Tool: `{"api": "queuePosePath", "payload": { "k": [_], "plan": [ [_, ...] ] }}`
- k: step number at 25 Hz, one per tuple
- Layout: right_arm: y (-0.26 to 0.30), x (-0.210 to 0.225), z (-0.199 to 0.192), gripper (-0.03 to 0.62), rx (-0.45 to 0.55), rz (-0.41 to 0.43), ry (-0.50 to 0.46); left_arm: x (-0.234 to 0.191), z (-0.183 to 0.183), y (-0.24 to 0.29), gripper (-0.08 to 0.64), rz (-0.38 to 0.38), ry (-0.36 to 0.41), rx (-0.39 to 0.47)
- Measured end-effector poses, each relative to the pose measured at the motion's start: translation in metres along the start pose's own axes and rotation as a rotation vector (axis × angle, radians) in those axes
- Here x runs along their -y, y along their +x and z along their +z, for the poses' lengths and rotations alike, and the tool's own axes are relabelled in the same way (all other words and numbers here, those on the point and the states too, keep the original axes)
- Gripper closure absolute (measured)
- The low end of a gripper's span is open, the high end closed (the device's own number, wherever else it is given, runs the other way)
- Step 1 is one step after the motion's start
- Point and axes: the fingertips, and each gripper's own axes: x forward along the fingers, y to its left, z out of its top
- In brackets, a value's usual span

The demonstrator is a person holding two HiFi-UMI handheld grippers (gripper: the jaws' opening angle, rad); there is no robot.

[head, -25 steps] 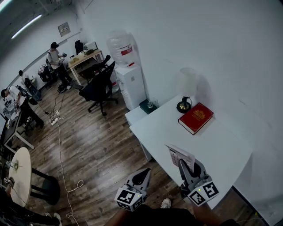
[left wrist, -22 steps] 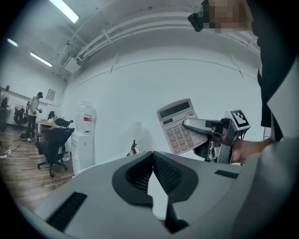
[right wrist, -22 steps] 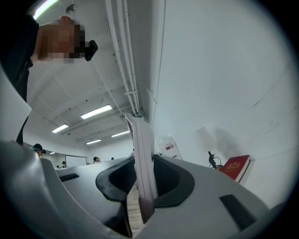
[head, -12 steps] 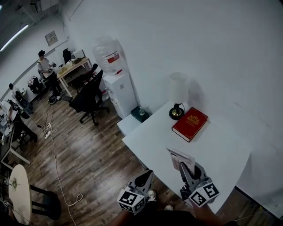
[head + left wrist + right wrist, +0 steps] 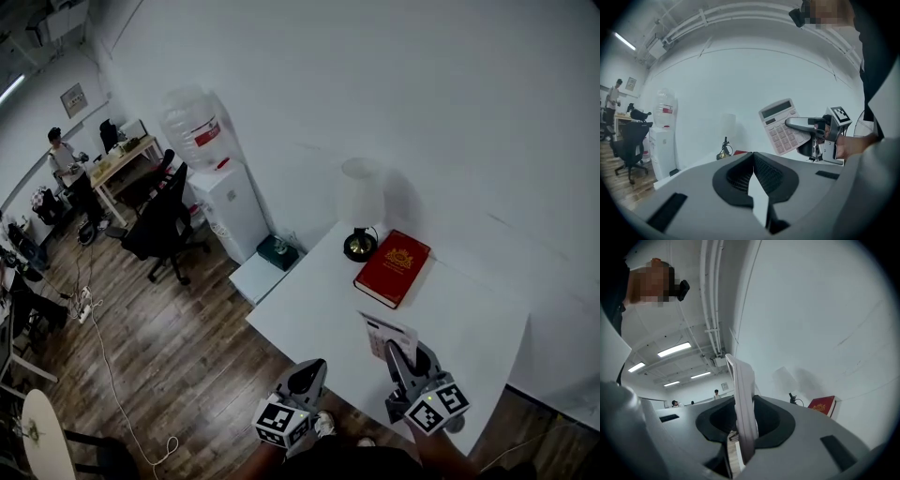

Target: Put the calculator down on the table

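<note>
The pink-white calculator (image 5: 386,334) stands upright over the near part of the white table (image 5: 469,328), with my right gripper (image 5: 395,351) shut on its lower end. The right gripper view catches the calculator (image 5: 742,399) edge-on between the jaws of the right gripper (image 5: 743,427). From the left gripper view, the calculator's (image 5: 782,125) keypad faces me, with the right gripper (image 5: 802,125) clamped across it. My left gripper (image 5: 308,370) hangs off the table's near-left edge, its jaws of the left gripper (image 5: 753,155) shut with nothing in them.
A red book (image 5: 392,267) and a small desk lamp (image 5: 360,208) sit at the table's far side by the wall. To the left stand a water dispenser (image 5: 217,187) and an office chair (image 5: 157,225); a person (image 5: 62,156) stands far off at a desk.
Both grippers have moved along toward the table, the calculator staying clamped in the right one. The table, book and lamp now sit nearer the middle of the head view.
</note>
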Motion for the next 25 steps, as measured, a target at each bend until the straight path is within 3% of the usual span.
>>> {"api": "queuePosePath", "payload": {
  "k": [5,12,20,25],
  "plan": [
    [0.014,0.028,-0.016,0.476,-0.018,-0.078,0.105,-0.013,-0.001,0.018,0.540,-0.045,-0.013,-0.006],
    [0.029,0.061,-0.047,0.476,-0.071,-0.159,0.175,-0.027,-0.009,0.037,0.541,-0.085,-0.008,-0.024],
    [0.032,0.093,-0.115,0.476,-0.209,-0.272,0.255,-0.032,-0.026,0.049,0.540,-0.101,-0.047,-0.065],
    [0.029,0.109,-0.153,0.476,-0.280,-0.327,0.295,-0.036,-0.016,0.053,0.540,-0.096,-0.050,-0.042]
  ]
}}
